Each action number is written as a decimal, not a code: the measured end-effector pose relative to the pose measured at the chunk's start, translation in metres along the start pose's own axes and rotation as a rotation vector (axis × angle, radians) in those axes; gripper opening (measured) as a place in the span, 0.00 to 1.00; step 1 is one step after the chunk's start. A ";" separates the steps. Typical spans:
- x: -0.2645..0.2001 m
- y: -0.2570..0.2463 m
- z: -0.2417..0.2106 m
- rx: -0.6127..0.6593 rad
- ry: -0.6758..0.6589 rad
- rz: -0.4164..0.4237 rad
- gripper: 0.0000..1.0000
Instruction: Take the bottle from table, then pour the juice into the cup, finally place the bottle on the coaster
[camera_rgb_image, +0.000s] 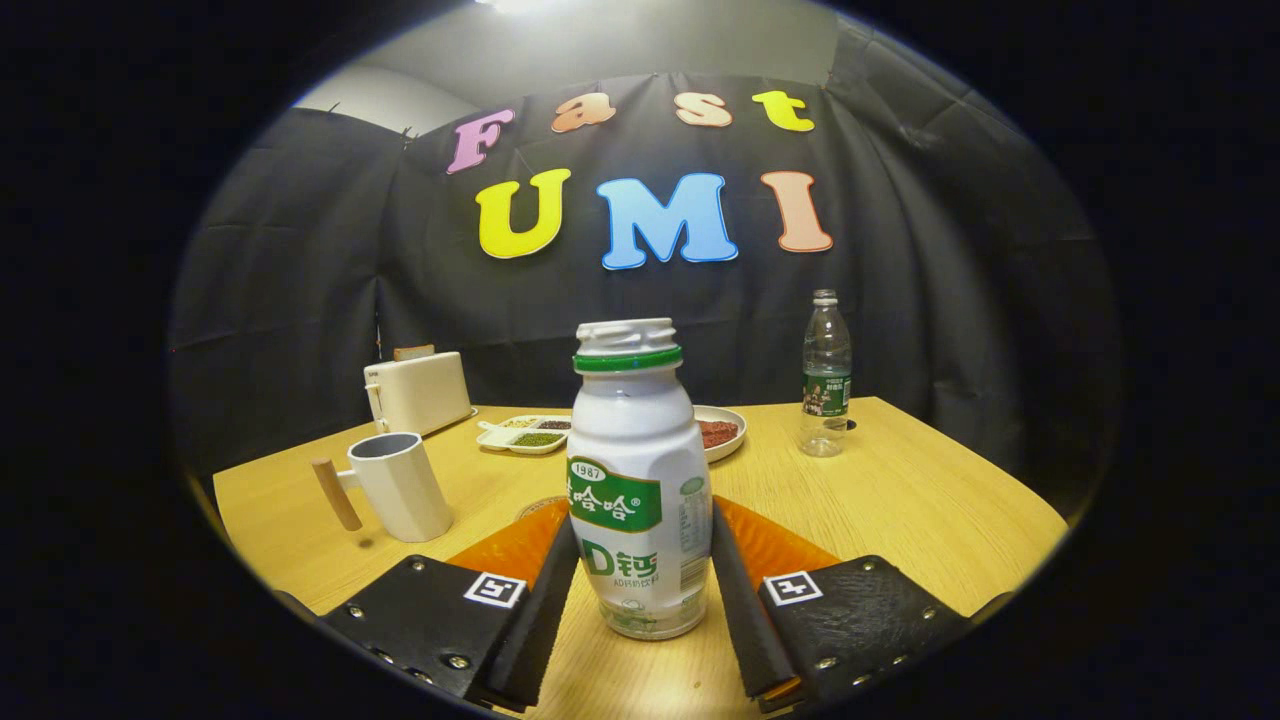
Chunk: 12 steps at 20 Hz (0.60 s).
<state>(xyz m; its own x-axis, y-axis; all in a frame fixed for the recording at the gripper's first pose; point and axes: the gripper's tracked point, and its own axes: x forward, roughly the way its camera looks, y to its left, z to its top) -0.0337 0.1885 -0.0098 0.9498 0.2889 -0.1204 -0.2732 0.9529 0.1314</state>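
Note:
A white juice bottle (640, 470) with a green label and green neck ring stands upright between my two fingers, its mouth uncapped. My gripper (642, 530) is shut on the bottle, with both pads pressing its lower sides. I cannot tell whether its base rests on the wooden table (900, 500) or hangs just above it. A white cup (400, 487) with a wooden handle stands ahead and to the left of the fingers. Just behind the left finger, a thin rounded edge that may be the coaster (535, 506) peeks out, mostly hidden.
A white toaster (417, 391) sits at the table's far left. A divided dish of grains (525, 434) and a plate with red food (722, 433) lie behind the bottle. A clear water bottle (826, 375) stands at the far right.

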 end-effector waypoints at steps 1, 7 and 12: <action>0.000 0.001 0.000 -0.009 0.007 -0.007 0.70; 0.000 0.007 0.006 -0.107 0.026 -0.038 0.63; 0.005 0.014 0.025 -0.233 -0.001 -0.072 0.63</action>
<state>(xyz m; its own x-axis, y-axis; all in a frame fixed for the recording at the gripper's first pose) -0.0291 0.2012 0.0157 0.9683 0.2191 -0.1200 -0.2322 0.9667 -0.1081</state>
